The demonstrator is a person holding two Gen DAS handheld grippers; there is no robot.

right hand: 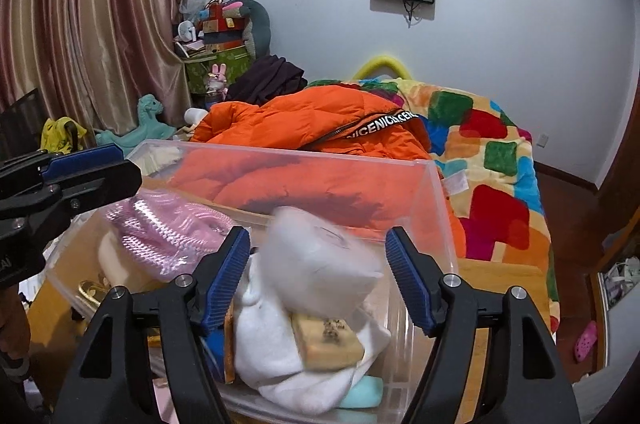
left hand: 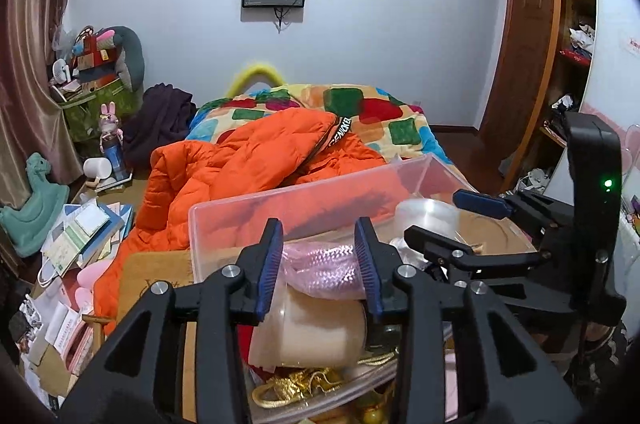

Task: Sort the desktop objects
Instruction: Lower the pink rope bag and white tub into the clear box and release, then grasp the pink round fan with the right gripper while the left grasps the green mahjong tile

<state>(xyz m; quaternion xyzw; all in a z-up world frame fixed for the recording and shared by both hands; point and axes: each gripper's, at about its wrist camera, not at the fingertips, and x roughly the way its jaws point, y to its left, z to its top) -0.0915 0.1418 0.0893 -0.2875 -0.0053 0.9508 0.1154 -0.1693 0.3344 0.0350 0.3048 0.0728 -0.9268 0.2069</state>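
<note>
Both grippers hang over the clear plastic bin [left hand: 224,220], which sits on the desk against the bed with the orange puffer jacket [left hand: 224,168] behind it, so the bin is clearly where the sorted desk stuff gets dumped. The left gripper [left hand: 320,264] has its jaws a little apart around the pink woven pouch [left hand: 320,266] lying in the bin's left half; the pads don't seem to press it, so I'd call it let go, not gripped. Under the pouch is one beige cup-like container [left hand: 308,336] and some gold cord [left hand: 304,384]. The right gripper [right hand: 316,280] is wide open over the bin's right half, and a blurry white round thing [right hand: 320,252] sits between its pads untouched, probably just dropped there. Below that: one white cloth [right hand: 272,356], one yellowish soap bar [right hand: 328,340], one pale teal block [right hand: 362,396]. So two grippers, one bin, and neither is holding anything as far as I can tell.
</note>
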